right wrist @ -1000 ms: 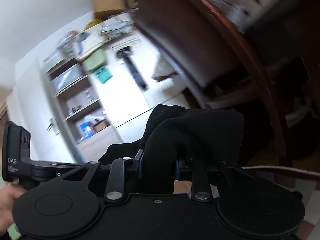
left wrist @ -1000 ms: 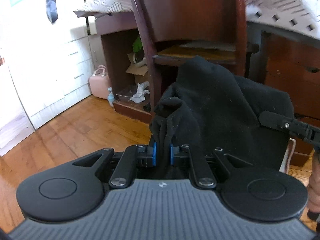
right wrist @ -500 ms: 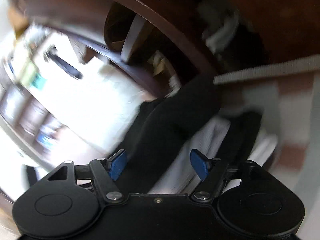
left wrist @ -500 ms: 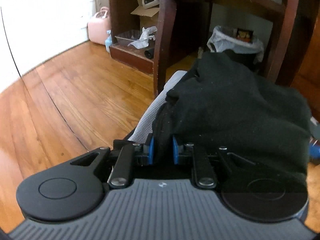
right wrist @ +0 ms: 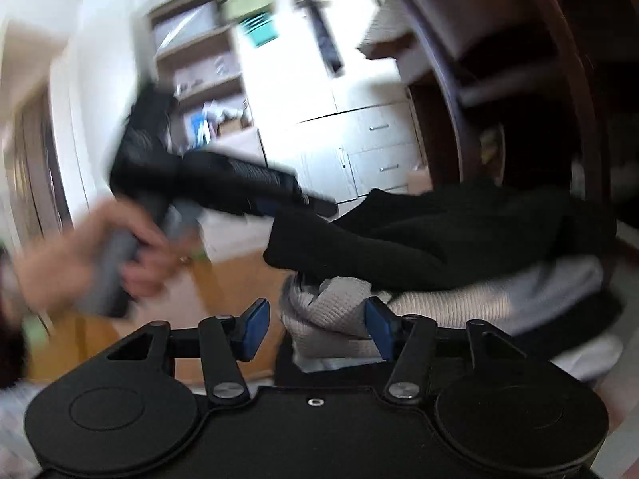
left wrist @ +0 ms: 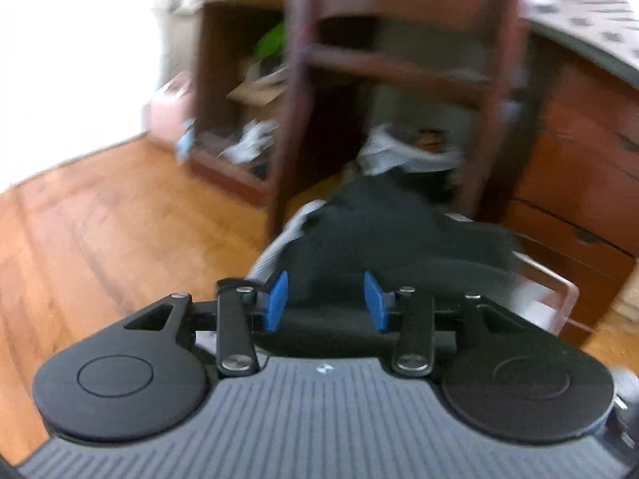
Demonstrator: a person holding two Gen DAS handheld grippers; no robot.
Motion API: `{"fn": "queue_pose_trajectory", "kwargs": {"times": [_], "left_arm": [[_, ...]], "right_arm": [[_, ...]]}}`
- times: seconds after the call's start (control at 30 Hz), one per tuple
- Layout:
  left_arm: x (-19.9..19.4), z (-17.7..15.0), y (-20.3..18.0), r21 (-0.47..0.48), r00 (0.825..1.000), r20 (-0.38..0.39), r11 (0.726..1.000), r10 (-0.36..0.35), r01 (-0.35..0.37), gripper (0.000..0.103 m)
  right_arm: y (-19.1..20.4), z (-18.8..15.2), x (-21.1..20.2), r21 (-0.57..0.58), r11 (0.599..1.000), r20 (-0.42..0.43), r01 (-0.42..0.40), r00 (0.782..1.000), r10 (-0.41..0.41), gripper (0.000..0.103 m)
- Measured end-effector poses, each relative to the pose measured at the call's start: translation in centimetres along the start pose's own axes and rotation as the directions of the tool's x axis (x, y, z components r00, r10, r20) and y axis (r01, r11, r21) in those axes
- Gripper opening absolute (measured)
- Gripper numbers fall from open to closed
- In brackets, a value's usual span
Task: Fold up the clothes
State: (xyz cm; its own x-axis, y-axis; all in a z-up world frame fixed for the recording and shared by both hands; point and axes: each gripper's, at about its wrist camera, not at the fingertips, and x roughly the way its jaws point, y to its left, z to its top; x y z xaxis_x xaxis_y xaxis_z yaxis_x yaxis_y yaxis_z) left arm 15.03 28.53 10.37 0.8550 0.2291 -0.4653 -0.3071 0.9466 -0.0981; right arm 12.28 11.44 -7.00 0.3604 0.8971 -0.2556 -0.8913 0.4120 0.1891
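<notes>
A black garment (left wrist: pixel 399 231) lies bunched on top of a pile, over a grey knit garment (right wrist: pixel 459 299). In the left wrist view my left gripper (left wrist: pixel 325 299) stands just in front of the pile. Its jaws are opening, and black cloth lies loose between the blue pads (left wrist: pixel 275 299) without being pressed. In the right wrist view my right gripper (right wrist: pixel 317 325) is at the pile's near edge. Its jaws are closing, with a fold of the grey knit beside the right pad (right wrist: pixel 379 327) but not gripped. A hand (right wrist: pixel 80 267) holds the left gripper (right wrist: pixel 315 201) at the left.
The pile sits in a clear-rimmed bin (left wrist: pixel 559 283) on a wooden floor (left wrist: pixel 100 219). A dark wooden chair leg (left wrist: pixel 287 139) and a desk with drawers (left wrist: pixel 579 183) stand close behind it. White cabinets (right wrist: pixel 359 139) line the far wall.
Both grippers held the black garment up a second ago. They came down and let go, and the garment now rests on the pile. The left jaws have spread apart.
</notes>
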Motion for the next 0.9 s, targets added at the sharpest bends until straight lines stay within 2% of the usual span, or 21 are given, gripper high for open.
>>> {"fn": "queue_pose_trajectory", "kwargs": {"times": [0.07,0.1,0.13,0.2,0.27,0.37,0.47,0.53,0.57,0.63,0.7,0.73,0.8,0.9], "left_arm": [[-1.2,-0.5,-2.0,0.154,1.000,0.017,0.988,-0.024,0.022,0.056],[-1.6,-0.8,-3.1,0.232,1.000,0.014,0.972,-0.028,0.024,0.065],[-1.6,-1.3,-4.2,0.315,1.000,-0.016,0.949,-0.010,0.014,0.074],[-1.0,-2.5,-6.5,0.451,0.994,-0.049,0.890,0.094,-0.062,0.076],[-0.3,-2.6,-7.0,0.450,0.993,-0.052,0.890,0.109,-0.074,0.076],[0.7,-2.7,-7.6,0.436,0.991,-0.054,0.896,0.123,-0.087,0.076],[2.0,-1.3,-6.8,0.347,0.982,-0.117,0.933,0.147,-0.098,0.076],[2.4,-0.4,-5.5,0.231,0.975,-0.160,0.966,0.155,-0.115,0.076],[2.4,-0.1,-4.8,0.181,0.977,-0.158,0.977,0.141,-0.112,0.075],[2.4,0.4,-3.5,0.084,0.983,-0.146,0.991,0.111,-0.100,0.073],[1.7,0.4,-2.9,0.043,0.990,-0.132,0.998,0.041,-0.036,0.073],[1.3,0.1,-3.3,0.063,0.990,-0.143,0.998,0.019,-0.010,0.073],[0.4,-0.3,-4.2,0.110,0.985,-0.171,0.993,-0.020,0.040,0.074],[-0.1,-1.6,-6.3,0.273,0.977,-0.213,0.961,0.020,0.040,0.074]], "right_arm": [[-0.1,0.6,0.1,-0.001,1.000,-0.011,0.008,1.000,-0.008,0.059],[-0.4,0.9,0.4,0.014,1.000,-0.019,0.012,1.000,-0.012,0.060],[-0.7,1.2,0.8,0.030,0.999,-0.033,0.019,0.999,-0.018,0.060],[-1.3,1.3,1.1,0.054,0.998,-0.061,0.014,0.998,-0.011,0.061],[-1.4,0.7,1.3,0.054,0.999,-0.075,-0.004,0.997,0.008,0.062],[-0.4,-0.5,1.7,-0.022,1.000,-0.052,-0.002,0.999,0.001,0.065],[1.0,-1.3,1.3,-0.132,0.991,-0.046,0.011,0.999,-0.017,0.065],[1.9,-1.5,1.2,-0.214,0.977,-0.053,0.014,0.998,-0.026,0.065],[2.1,-1.4,1.0,-0.227,0.974,-0.056,0.015,0.998,-0.029,0.065],[1.3,-0.8,0.6,-0.185,0.983,-0.056,0.008,0.998,-0.019,0.065],[-0.3,0.1,0.4,-0.077,0.997,-0.043,-0.002,0.999,-0.001,0.065],[-1.2,0.6,0.5,-0.023,1.000,-0.038,-0.001,0.999,0.000,0.065],[-1.7,1.2,1.2,0.004,1.000,-0.046,-0.020,0.999,0.020,0.065],[-1.6,1.8,2.5,-0.013,0.999,-0.062,-0.051,0.997,0.050,0.074]]}}
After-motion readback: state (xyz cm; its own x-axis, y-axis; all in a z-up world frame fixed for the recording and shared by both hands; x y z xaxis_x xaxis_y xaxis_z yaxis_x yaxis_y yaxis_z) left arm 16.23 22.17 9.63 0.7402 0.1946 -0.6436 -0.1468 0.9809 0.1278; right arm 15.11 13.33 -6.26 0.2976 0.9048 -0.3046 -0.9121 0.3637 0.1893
